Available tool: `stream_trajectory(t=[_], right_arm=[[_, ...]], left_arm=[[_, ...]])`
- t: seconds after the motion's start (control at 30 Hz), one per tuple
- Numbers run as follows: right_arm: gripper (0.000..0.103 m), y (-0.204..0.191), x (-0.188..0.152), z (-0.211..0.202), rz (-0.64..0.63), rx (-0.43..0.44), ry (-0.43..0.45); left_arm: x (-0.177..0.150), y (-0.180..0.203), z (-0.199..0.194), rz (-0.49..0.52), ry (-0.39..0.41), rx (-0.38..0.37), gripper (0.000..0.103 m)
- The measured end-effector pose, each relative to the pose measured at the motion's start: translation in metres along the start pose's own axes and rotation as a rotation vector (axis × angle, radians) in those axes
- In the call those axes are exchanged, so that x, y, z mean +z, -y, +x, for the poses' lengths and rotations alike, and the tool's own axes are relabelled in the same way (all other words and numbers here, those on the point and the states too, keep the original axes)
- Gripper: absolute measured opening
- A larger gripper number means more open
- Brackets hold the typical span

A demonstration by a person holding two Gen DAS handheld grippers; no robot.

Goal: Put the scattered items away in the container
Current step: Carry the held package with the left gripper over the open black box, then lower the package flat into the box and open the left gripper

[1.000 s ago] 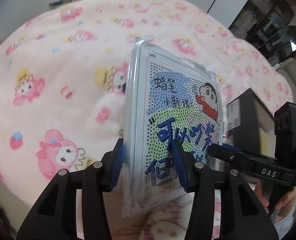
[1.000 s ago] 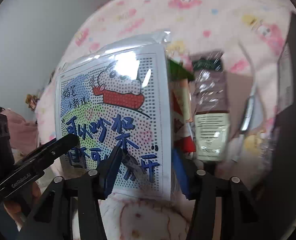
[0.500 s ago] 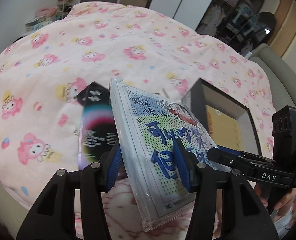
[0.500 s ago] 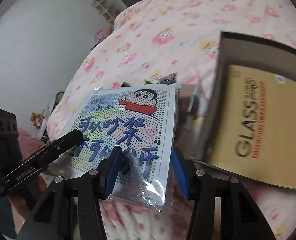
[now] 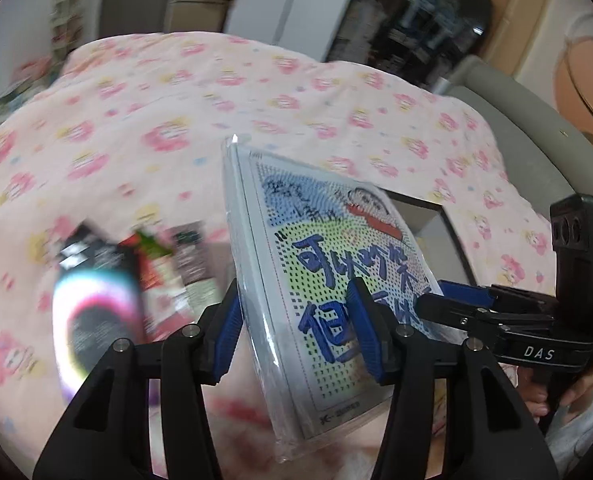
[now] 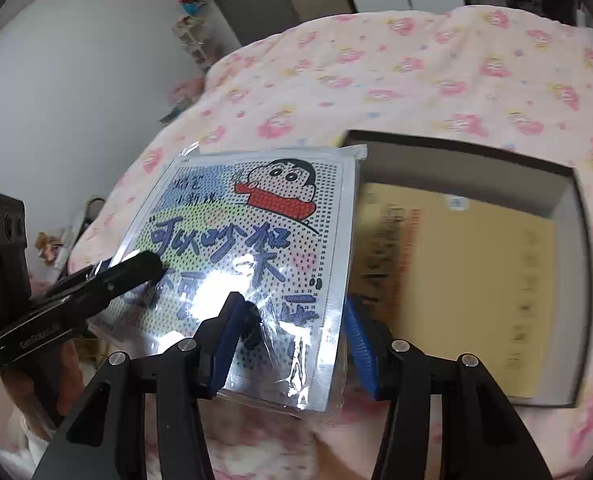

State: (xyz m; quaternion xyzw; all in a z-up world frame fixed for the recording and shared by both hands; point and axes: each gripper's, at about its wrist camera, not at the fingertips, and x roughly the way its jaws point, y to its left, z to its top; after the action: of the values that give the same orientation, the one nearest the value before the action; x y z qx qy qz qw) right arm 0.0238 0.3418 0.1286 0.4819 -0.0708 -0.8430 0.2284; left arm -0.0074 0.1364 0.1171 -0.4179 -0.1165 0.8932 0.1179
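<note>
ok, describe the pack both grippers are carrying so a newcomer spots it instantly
Above the pink cartoon-print bedspread, beside the open dark box, is a flat clear-wrapped pack. Unlike the dark packages on the bed, it shows a dotted cartoon boy in red with blue handwriting.

Left wrist view: left of the left gripper's [image 5: 294,330] fingers [image 5: 227,332], a dark box with a glowing ring [image 5: 96,312] and the packets beside it [image 5: 176,268] are motion-blurred, their print unreadable. The plastic-wrapped cartoon pack [image 5: 316,280] between the fingers hides most of the black container [image 5: 436,216] beyond. Right wrist view: right of the right gripper's [image 6: 292,340] fingers [image 6: 358,346], the yellow sheet's [image 6: 476,280] lettering inside the container [image 6: 456,148] is smeared. Glare whitens the pack's [image 6: 256,240] lower text near the fingertips. The right finger's pad disappears behind the wrapper edge; contact cannot be judged.
</note>
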Motion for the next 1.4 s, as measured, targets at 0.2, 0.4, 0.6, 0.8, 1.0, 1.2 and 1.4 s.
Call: stream_trajectory(t=[0.2,0.4,0.6,0.8,1.0,1.2,1.4], right_arm=[[0.046,0.057,0.024,-0.008,0.017,-0.136,0.038],[0.046,0.113,0.03,0.008,0.089,-0.185,0.02],[0.046,0.14,0.01,0.036,0.12,-0.173,-0.091],[0.047,0.151,-0.003,0.054,0.183,-0.134,-0.188],[0.046,0.161,-0.001,0.045,0.244,-0.105,-0.15],[0.047,0.15,0.022,0.021,0.15,-0.184,-0.046],[0.047,0.148,0.029,0.051,0.103,-0.255,-0.192]], left_arm=[[0.035,0.03,0.064,0.038,-0.03,-0.072,0.053],[0.041,0.039,0.123,0.01,-0.109,-0.092,0.053],[0.008,0.039,0.153,-0.01,-0.196,-0.061,0.053],[-0.002,0.046,0.161,0.057,-0.288,-0.013,0.058],[-0.002,0.046,0.156,0.05,-0.33,-0.021,0.057],[0.022,0.057,0.147,0.176,-0.306,0.125,0.052],[0.039,0.071,0.155,0.187,-0.283,0.05,0.052]])
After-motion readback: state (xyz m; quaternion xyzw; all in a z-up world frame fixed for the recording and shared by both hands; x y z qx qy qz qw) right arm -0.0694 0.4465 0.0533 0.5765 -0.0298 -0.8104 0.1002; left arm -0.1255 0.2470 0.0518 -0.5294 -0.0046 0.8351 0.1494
